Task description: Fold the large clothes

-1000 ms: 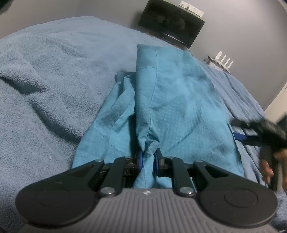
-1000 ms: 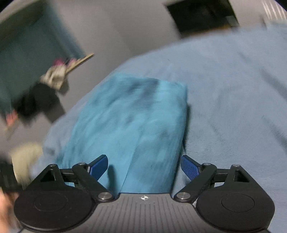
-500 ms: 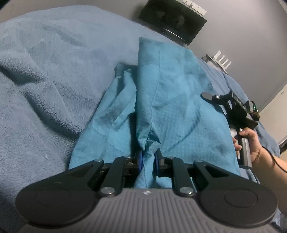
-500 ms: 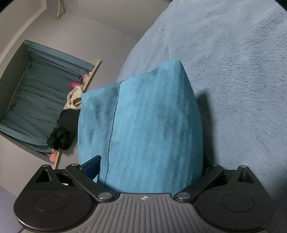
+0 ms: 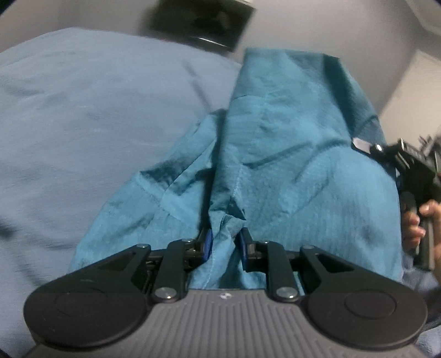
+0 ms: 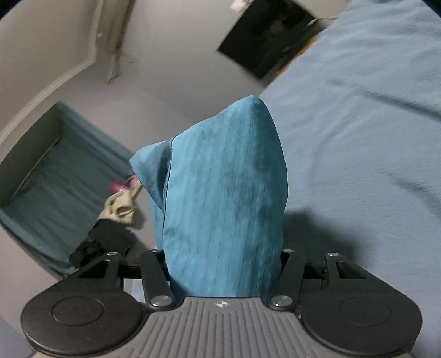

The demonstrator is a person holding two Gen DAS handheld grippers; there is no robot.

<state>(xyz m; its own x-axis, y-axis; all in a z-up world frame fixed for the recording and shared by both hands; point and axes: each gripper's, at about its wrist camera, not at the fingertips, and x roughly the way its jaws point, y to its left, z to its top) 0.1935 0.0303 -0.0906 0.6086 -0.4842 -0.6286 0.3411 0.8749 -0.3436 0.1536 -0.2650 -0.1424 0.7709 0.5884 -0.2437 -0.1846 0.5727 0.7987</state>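
A teal garment [image 5: 289,165] is partly folded lengthwise and lifted off the blue blanket [image 5: 82,124]. My left gripper [image 5: 223,243] is shut on its near edge, with cloth bunched between the blue pads. My right gripper [image 6: 224,264] is shut on the garment's other near corner [image 6: 220,198], which rises in front of the lens and hides the fingertips. The right gripper and the hand holding it also show at the right edge of the left wrist view [image 5: 413,170].
The blue blanket [image 6: 358,124] covers the bed. A dark screen [image 5: 201,22] stands against the wall beyond the bed. Beside the bed are teal curtains [image 6: 49,179] and a ledge with dark and pale clothes [image 6: 115,220].
My right gripper has closed on the garment's corner and lifted it. Both grippers have raised the near edge, so the cloth now stands up off the blanket. The left stayed shut.
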